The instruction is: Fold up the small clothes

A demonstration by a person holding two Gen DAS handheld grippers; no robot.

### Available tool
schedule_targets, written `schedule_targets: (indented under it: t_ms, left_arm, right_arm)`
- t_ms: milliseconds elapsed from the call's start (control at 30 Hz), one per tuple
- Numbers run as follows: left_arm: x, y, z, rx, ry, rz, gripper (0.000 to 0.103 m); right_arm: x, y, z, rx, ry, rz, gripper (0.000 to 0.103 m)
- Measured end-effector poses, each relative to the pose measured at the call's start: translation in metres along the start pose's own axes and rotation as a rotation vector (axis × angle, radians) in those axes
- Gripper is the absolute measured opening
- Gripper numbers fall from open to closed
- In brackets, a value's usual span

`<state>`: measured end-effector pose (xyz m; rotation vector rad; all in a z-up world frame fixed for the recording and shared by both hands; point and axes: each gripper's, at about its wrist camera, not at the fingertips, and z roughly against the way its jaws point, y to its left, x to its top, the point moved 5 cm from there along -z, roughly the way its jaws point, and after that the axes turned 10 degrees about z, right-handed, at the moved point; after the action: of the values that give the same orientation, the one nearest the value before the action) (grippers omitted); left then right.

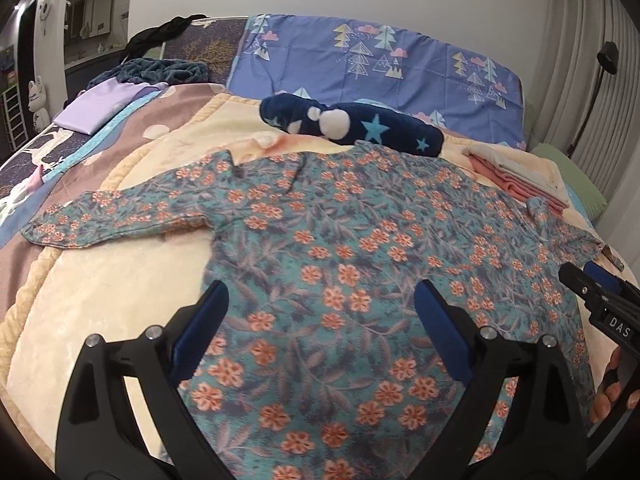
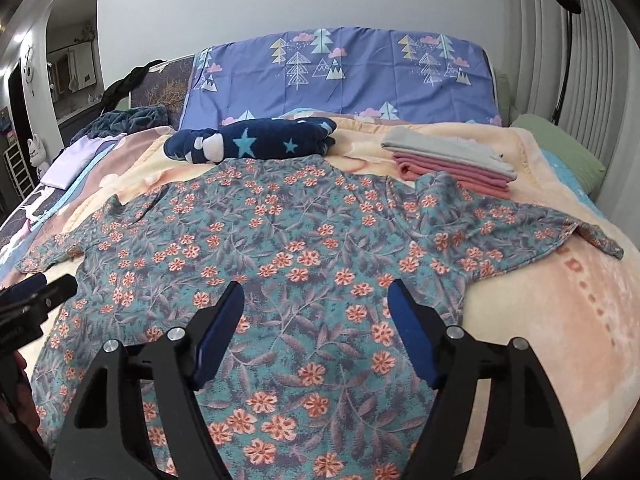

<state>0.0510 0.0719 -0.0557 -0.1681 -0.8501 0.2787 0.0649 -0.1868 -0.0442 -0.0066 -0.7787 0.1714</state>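
The letters "DAS" are read on a small label on the right gripper [image 1: 592, 284] where it enters the left wrist view. A floral garment [image 1: 332, 264] is laid flat on a cream blanket [image 1: 100, 304] on the bed, teal with orange blossoms and grey leaves, both sleeves spread outward and the right sleeve rumpled at its cuff. The left gripper [image 1: 320, 320] is held above the lower body of the garment, jaws spread wide, nothing grasped. The right gripper is likewise seen released in its own view, with fabric visible between the blue pads [image 2: 412, 328]. Beyond the collar, a navy star-print bundle [image 2: 256, 140] is touched by the garment's top edge. A stack of 2 folded colours, pink and grey [image 2: 448, 160], is found near the right sleeve. A tree-patterned blue pillow [image 2: 340, 76] is propped at the headboard.
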Motion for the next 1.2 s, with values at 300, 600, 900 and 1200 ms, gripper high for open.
schedule_targets:
  t_ms: [300, 600, 900, 1200]
  left_arm:
    - [0.003, 0.02, -0.002, 0.015, 0.006, 0.035, 0.072]
    - [0.012, 0.054, -0.01, 0.037, 0.011, 0.108, 0.069]
    - [0.035, 0.272, -0.006, 0.208, -0.03, 0.66, 0.046]
    - [0.05, 0.418, -0.044, 0.224, -0.064, 1.055, 0.06]
  right_arm:
    - [-0.002, 0.005, -0.004, 0.023, 0.03, -0.002, 0.055]
    - [-0.005, 0.004, -0.011, 0.025, 0.053, -0.01, 0.054]
    - [-0.009, -0.004, -0.021, 0.018, 0.089, -0.036, 0.055]
    - [-0.009, -0.005, -0.022, -0.011, 0.098, -0.022, 0.055]
